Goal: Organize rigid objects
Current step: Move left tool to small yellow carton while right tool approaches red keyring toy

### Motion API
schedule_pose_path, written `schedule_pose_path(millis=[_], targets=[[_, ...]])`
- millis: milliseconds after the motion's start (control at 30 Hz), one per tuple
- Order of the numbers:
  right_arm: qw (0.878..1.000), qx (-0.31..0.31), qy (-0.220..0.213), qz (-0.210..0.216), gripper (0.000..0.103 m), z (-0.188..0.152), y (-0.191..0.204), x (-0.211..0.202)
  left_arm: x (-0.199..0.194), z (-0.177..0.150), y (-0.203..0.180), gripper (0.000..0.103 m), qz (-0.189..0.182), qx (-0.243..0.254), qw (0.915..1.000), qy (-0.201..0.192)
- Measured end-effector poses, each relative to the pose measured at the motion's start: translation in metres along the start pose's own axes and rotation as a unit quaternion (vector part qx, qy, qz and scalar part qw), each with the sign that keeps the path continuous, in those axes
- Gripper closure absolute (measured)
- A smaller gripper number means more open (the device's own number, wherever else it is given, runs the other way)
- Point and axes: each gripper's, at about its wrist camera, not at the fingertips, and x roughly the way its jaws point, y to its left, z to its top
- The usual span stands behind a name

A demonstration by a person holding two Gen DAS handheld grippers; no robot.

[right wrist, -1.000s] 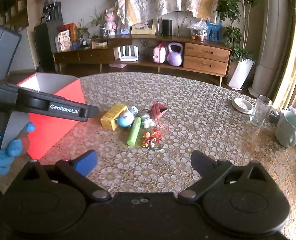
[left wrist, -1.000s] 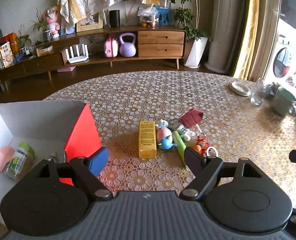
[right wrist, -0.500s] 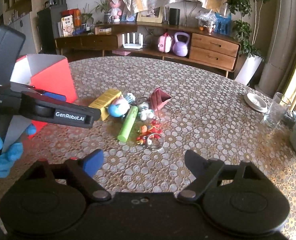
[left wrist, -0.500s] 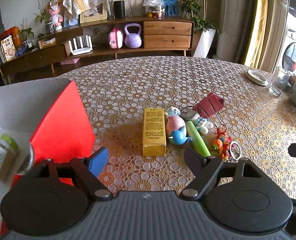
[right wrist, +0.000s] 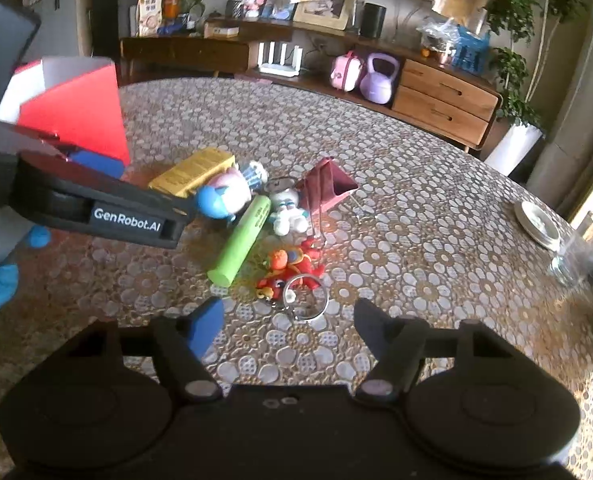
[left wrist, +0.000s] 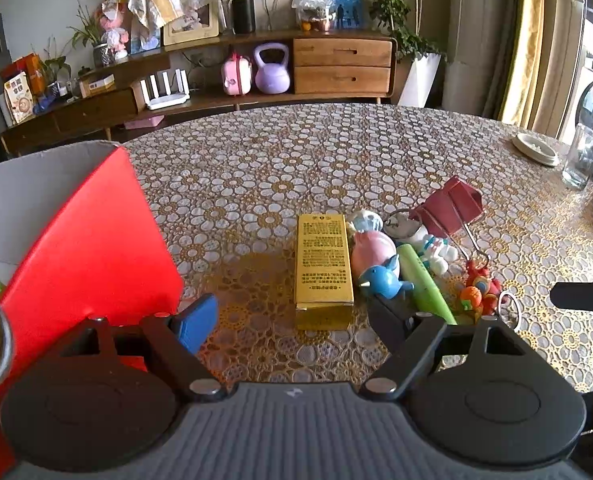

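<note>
The left gripper [left wrist: 292, 316], jaws apart and empty, hangs at lower centre just before the yellow rectangular carton [left wrist: 323, 266]. The right gripper [right wrist: 288, 326], jaws just closing on nothing, nears the red keyring charm [right wrist: 292, 270]. Either could nudge the touching toys. The red cardboard box [left wrist: 84, 248] at left is cut off, hiding its contents.

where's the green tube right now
In the left wrist view the green tube lies on the table right of centre, between the blue toy and the red keychain, with the yellow box further left.
</note>
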Motion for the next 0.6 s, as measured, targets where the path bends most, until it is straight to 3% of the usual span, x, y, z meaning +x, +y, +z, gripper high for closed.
schedule_pose_path(millis=[433, 600], targets=[[0.999, 0.008, -0.013, 0.035, 0.039, 0.011, -0.009, 0.021, 0.02, 0.004, 0.001, 0.022, -0.01, -0.017, 0.9998, 0.003], [0.998, 0.031, -0.019, 0.056, 0.039, 0.012, -0.013, 0.026, 0.025, 0.006, -0.001, 0.03, -0.015, -0.016, 0.9998, 0.001]])
